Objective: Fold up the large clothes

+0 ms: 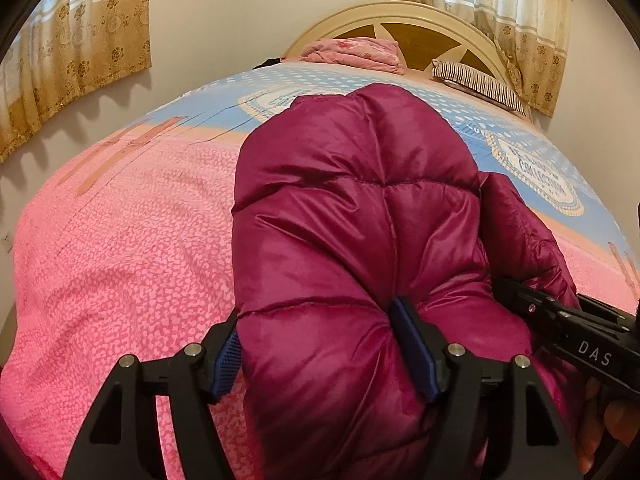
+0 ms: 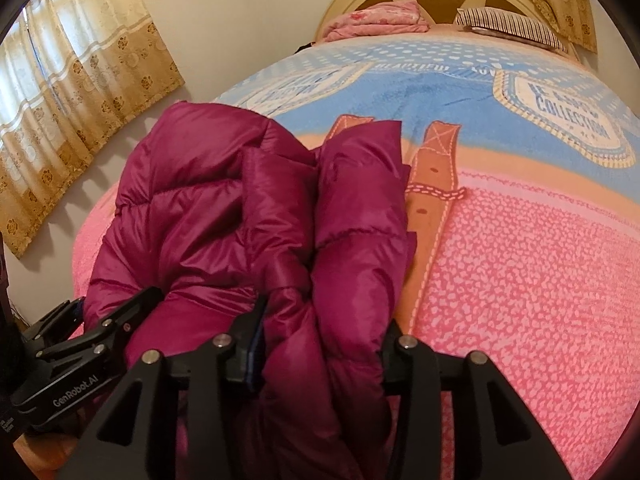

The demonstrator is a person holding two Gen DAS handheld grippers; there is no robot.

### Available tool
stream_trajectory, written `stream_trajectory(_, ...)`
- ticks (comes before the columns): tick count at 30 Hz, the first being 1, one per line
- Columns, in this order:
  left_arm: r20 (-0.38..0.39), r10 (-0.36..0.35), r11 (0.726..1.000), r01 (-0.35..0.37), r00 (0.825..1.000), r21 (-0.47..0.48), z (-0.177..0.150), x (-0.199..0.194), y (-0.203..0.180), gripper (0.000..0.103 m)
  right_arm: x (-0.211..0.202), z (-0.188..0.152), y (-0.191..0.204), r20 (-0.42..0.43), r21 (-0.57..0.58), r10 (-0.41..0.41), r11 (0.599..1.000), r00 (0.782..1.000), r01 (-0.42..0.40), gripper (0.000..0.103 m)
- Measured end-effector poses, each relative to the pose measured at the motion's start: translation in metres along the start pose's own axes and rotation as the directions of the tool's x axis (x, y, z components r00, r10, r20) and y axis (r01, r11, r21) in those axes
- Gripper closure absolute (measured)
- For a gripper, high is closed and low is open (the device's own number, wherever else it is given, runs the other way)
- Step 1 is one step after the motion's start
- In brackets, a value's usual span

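Note:
A magenta quilted down jacket (image 1: 360, 200) lies bunched on the pink and blue bedspread (image 1: 120, 260). My left gripper (image 1: 320, 356) straddles its near puffy end. The jaws stand wide, both blue pad faces show, and the fabric bulges loosely between them. In the right wrist view the jacket (image 2: 200, 220) lies folded lengthwise, with a sleeve or side panel doubled along its right. My right gripper (image 2: 324, 344) is closed on that near fold, and the cloth swells over both fingers and hides the right pad. The two tools sit side by side at the jacket's near end.
A folded pink blanket (image 1: 352, 50) and a striped pillow (image 1: 480, 84) lie by the cream headboard (image 1: 400, 12) at the far end. Patterned curtains (image 1: 80, 40) hang on the wall to the left and at the far right. The bedspread (image 2: 540, 280) spreads wide to the jacket's right.

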State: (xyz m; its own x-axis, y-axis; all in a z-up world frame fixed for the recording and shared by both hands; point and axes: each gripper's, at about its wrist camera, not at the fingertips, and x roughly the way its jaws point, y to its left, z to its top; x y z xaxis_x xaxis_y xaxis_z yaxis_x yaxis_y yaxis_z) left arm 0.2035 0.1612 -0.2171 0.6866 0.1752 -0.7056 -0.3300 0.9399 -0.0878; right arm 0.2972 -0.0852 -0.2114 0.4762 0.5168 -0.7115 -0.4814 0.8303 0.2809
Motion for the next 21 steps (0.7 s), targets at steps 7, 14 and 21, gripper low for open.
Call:
stream_trajectory(7, 0.066, 0.019, 1.0, -0.02, 0.998, 0.015, 0.003, -0.043, 0.001, 0.033, -0.036, 0.002, 0.009, 0.072, -0.011, -0.014, 1.0, 0.997, 0.015, 0.035)
stream_trajectory(14, 0.177, 0.009, 1.0, -0.015, 0.984, 0.027, 0.001, -0.117, 0.004, 0.032, -0.103, -0.005, 0.028, 0.182, -0.037, -0.038, 0.998, 0.983, 0.045, 0.027)
stream_trajectory(21, 0.302, -0.023, 0.999, 0.013, 0.953, 0.035, -0.001, -0.182, 0.007, 0.024, -0.155, -0.013, 0.059, 0.288, -0.106, -0.046, 0.991, 0.956, 0.08, 0.023)
